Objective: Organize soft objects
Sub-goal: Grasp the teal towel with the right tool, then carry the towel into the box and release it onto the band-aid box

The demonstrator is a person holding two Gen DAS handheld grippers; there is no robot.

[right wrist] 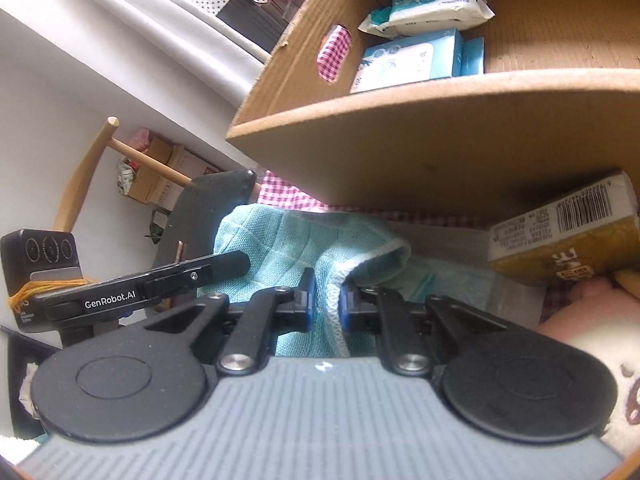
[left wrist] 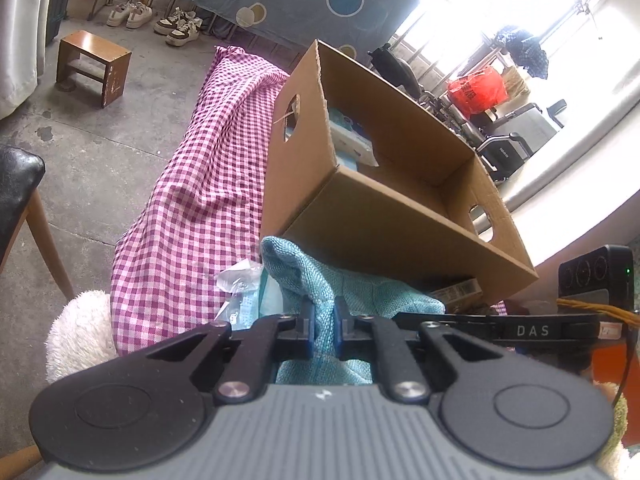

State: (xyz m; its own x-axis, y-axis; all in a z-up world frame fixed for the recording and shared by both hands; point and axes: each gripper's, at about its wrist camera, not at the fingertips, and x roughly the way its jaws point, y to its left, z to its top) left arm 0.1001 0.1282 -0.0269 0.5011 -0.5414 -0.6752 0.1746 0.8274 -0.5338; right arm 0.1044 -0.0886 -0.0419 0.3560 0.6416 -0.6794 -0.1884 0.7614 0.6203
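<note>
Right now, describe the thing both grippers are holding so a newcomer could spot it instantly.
Find the open cardboard box on the pink-checked cloth. Directly in front of its near wall lies a teal woven towel, pinched by the left hand-held gripper and the right hand-held gripper. It's the only teal fabric; neighbours are a yellow barcoded pack and crinkly plastic wrappers.

- We lose the lower part of the teal cloth (left wrist: 352,292) behind the left gripper (left wrist: 323,326) body.
- In the right wrist view, the cardboard box (right wrist: 400,148) runs off the top and right edges.
- The yellow packet (right wrist: 568,236) carries print too small for us to read, and its right end is cut off.
- The plush toy (right wrist: 600,344) at the right edge is blurred; we can't tell its shape.
</note>
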